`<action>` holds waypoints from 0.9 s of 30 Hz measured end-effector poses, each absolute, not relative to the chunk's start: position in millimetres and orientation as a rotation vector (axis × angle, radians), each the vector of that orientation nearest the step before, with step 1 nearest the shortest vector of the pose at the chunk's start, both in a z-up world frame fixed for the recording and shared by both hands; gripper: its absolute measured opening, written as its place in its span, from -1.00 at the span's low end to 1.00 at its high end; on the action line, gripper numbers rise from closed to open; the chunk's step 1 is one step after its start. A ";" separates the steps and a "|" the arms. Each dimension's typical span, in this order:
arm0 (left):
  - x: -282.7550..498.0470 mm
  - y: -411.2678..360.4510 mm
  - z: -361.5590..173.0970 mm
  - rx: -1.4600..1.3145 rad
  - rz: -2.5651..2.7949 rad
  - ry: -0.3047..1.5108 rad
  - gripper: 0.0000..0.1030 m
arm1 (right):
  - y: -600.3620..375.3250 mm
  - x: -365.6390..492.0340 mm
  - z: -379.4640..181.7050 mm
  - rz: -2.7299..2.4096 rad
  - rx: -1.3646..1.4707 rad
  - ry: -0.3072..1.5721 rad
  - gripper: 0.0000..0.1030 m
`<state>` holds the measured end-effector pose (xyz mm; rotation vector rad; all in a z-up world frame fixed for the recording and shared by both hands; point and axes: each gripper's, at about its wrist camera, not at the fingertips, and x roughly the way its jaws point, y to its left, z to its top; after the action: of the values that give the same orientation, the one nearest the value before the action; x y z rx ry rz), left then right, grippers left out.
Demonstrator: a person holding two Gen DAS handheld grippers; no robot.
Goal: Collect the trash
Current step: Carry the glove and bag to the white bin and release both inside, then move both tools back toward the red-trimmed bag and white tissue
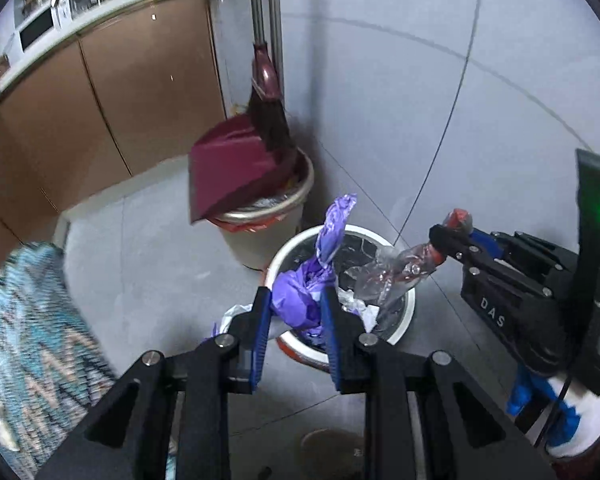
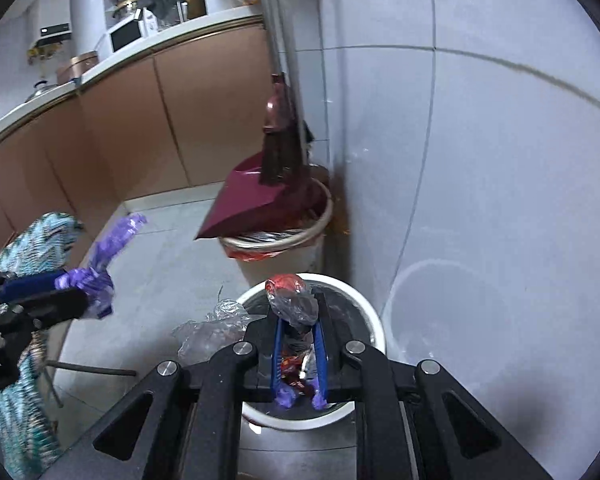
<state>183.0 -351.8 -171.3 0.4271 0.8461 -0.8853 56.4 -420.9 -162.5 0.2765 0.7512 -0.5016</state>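
left gripper (image 1: 296, 312) clamps purple bag (image 1: 300, 300), right gripper (image 2: 299, 340) clamps clear wrapper (image 2: 294, 304), both over white bin (image 1: 406, 312) holding scraps.

one short marking can be read
white letters "das" stand on the black body of the right gripper (image 1: 440, 240), seen from the left wrist camera. small print on the boxes on the kitchen counter (image 1: 100, 12) is too blurred to read. no other text or number can be made out.
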 end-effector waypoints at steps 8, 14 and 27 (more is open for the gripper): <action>205.1 -399.1 -210.2 0.362 -0.905 0.989 -0.41 | -446.0 66.8 -186.8 -0.553 0.283 0.785 -0.42; 213.6 -408.6 -211.7 0.278 -0.939 1.031 -0.24 | -449.2 61.0 -187.3 -0.577 0.272 0.779 -0.18; 169.3 -343.4 -145.4 0.294 -0.804 0.796 -0.24 | -413.5 39.8 -145.8 -0.513 0.276 0.703 -0.08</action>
<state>169.3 -343.4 -145.4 0.2940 0.7959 -0.8036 39.8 -413.5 -145.8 0.2757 0.7028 -0.5125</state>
